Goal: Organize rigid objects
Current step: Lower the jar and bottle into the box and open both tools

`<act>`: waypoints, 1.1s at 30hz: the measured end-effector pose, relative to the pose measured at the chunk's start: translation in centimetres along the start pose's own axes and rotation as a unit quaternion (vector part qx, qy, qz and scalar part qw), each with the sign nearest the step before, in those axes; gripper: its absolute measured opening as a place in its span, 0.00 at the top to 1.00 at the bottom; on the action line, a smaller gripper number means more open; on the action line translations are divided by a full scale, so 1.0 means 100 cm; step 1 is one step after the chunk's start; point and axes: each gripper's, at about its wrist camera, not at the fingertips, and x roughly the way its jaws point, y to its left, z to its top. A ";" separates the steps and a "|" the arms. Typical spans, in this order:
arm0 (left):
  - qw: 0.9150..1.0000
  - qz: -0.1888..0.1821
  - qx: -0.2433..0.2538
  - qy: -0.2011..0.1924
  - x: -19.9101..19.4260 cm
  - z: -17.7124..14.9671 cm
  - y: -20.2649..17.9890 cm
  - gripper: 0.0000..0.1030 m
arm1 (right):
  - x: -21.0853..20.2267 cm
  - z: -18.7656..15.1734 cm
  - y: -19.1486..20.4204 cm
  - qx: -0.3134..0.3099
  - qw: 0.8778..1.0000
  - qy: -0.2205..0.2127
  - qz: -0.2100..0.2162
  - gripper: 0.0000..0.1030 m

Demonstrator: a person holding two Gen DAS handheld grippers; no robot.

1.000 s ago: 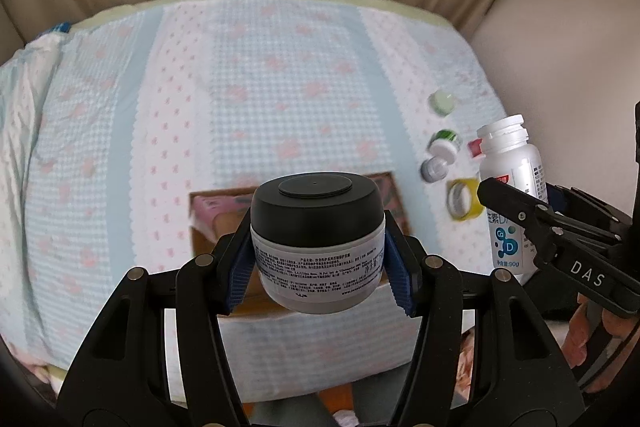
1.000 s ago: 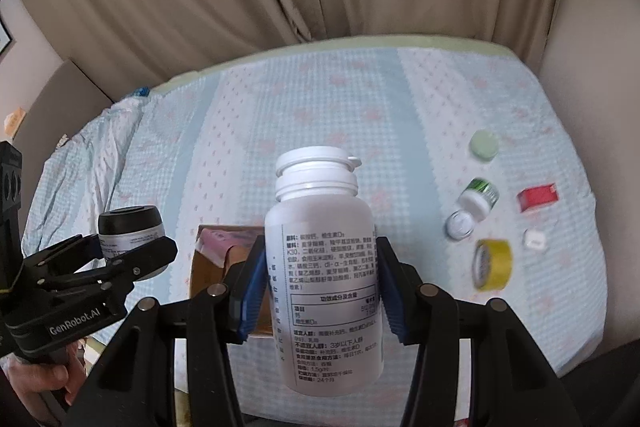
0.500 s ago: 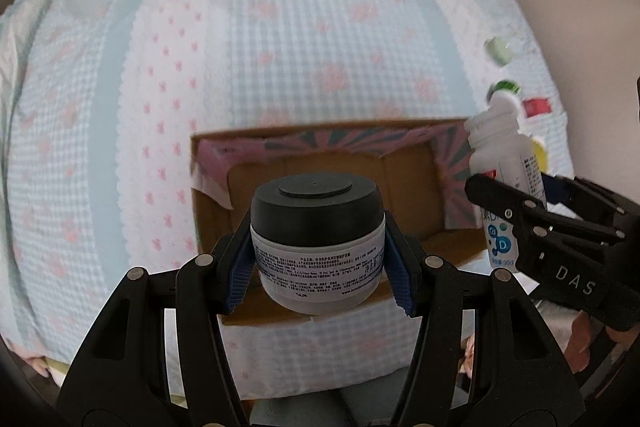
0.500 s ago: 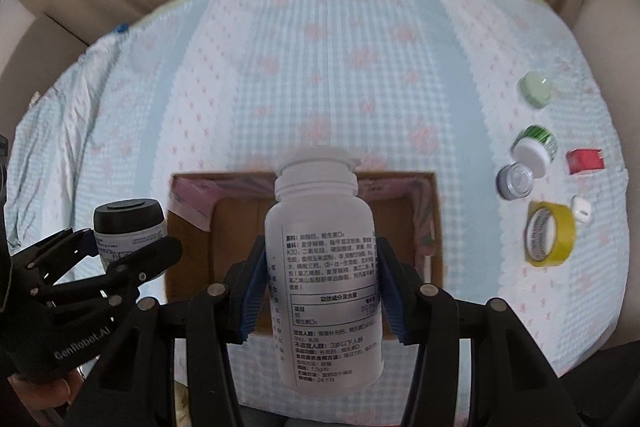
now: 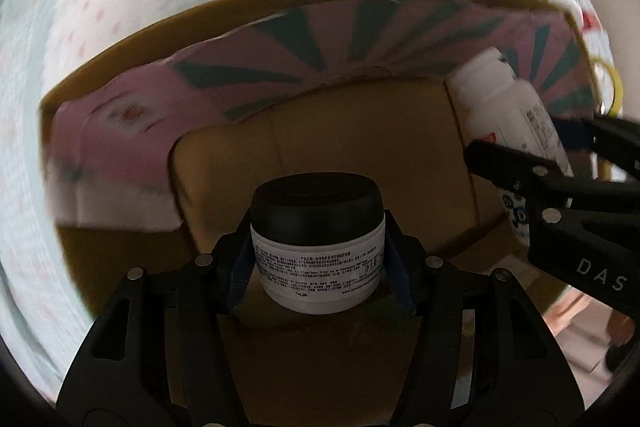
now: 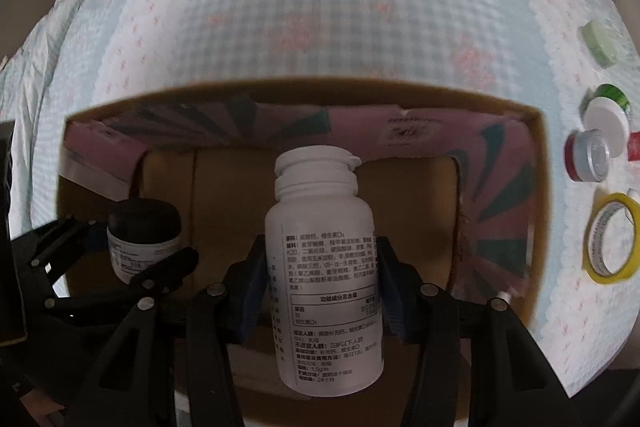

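My left gripper [image 5: 318, 269] is shut on a squat white jar with a black lid [image 5: 318, 243] and holds it upright inside the open cardboard box [image 5: 360, 131]. My right gripper [image 6: 322, 289] is shut on a tall white pill bottle [image 6: 324, 279] and holds it upright over the same box [image 6: 412, 195]. The jar also shows in the right wrist view [image 6: 144, 241], to the left of the bottle. The bottle shows in the left wrist view [image 5: 508, 115], at the box's right side.
The box has pink and green patterned flaps [image 5: 304, 47] folded inward and lies on a checked blue and pink bedspread [image 6: 320, 11]. To its right lie a yellow tape roll [image 6: 612, 243], a white-capped green bottle [image 6: 606, 113], a small silver-lidded jar [image 6: 588, 155] and a pale green lid [image 6: 600, 41].
Both grippers have moved forward and down, from above the box's near edge into its opening, carrying the jar and the bottle. The box now fills both views.
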 end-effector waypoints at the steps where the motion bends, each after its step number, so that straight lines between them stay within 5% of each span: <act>1: 1.000 0.003 0.015 0.000 0.002 0.002 -0.003 0.48 | 0.003 0.000 0.000 -0.006 1.000 0.001 0.001 0.54; 8: 0.995 0.008 0.098 -0.026 -0.008 0.011 -0.019 0.46 | 0.011 0.002 -0.003 -0.041 0.999 0.006 0.018 0.54; 10: 0.992 0.024 0.119 -0.046 -0.017 0.010 -0.024 0.05 | 0.011 0.002 -0.002 -0.050 0.999 -0.001 0.006 0.50; 11: 0.990 0.027 0.128 -0.054 -0.019 0.009 -0.026 0.00 | 0.006 0.002 -0.002 -0.054 0.998 -0.019 0.003 0.40; 12: 0.990 0.019 0.131 -0.058 -0.022 0.008 -0.026 0.00 | 0.004 0.002 -0.002 -0.053 0.998 -0.026 0.007 0.10; 13: 0.990 0.012 0.131 -0.058 -0.023 0.007 -0.026 0.00 | -0.001 0.003 -0.006 -0.039 0.998 -0.040 0.025 0.00; 25: 0.990 0.003 0.128 -0.052 -0.028 0.007 -0.021 0.00 | -0.002 0.007 -0.011 -0.008 0.999 -0.022 0.048 0.00; 33: 0.992 0.002 0.087 -0.086 -0.102 -0.013 -0.015 0.00 | -0.048 -0.007 -0.010 -0.015 0.998 -0.040 0.035 0.00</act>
